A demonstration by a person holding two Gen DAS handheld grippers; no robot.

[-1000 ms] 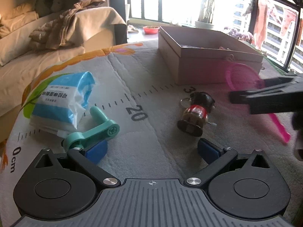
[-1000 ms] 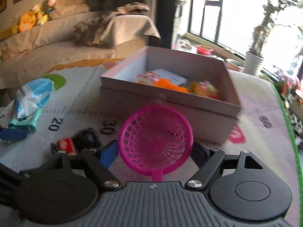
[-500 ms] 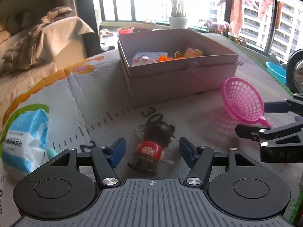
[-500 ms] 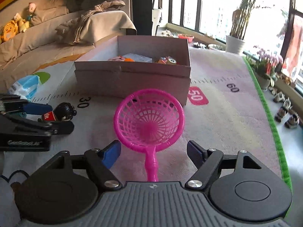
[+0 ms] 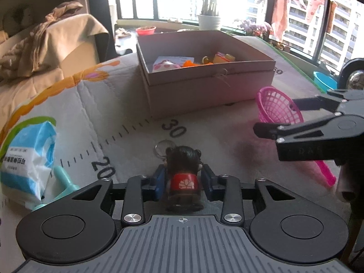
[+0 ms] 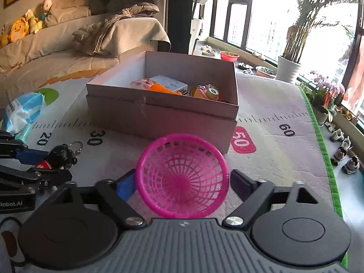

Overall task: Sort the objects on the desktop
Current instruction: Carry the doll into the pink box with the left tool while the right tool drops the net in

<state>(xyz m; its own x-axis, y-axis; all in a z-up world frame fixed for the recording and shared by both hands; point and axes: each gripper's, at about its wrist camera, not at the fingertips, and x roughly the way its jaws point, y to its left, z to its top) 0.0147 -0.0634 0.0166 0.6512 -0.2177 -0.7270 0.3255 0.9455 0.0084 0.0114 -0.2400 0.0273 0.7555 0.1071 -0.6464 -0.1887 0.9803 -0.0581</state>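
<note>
My left gripper (image 5: 183, 179) is shut on a small doll keychain (image 5: 183, 170) with black hair and a red body, lying on the mat near the 20–30 marks; it also shows in the right wrist view (image 6: 58, 157). My right gripper (image 6: 180, 182) is open, its blue pads on either side of a pink plastic net scoop (image 6: 182, 178), which also shows in the left wrist view (image 5: 278, 111). I cannot tell if the pads touch its rim. An open cardboard box (image 6: 163, 113) with several toys inside stands behind; it also shows in the left wrist view (image 5: 204, 84).
A blue-and-white tissue pack (image 5: 29, 159) and a teal plastic handle (image 5: 63, 186) lie at the left on the ruler-printed mat (image 6: 273, 141). A sofa with a blanket (image 6: 113, 34) stands behind. The mat's green edge (image 6: 323, 150) runs along the right.
My left gripper has closed its pads on the doll. My right gripper has moved forward so the pink scoop's bowl sits between its fingers.
</note>
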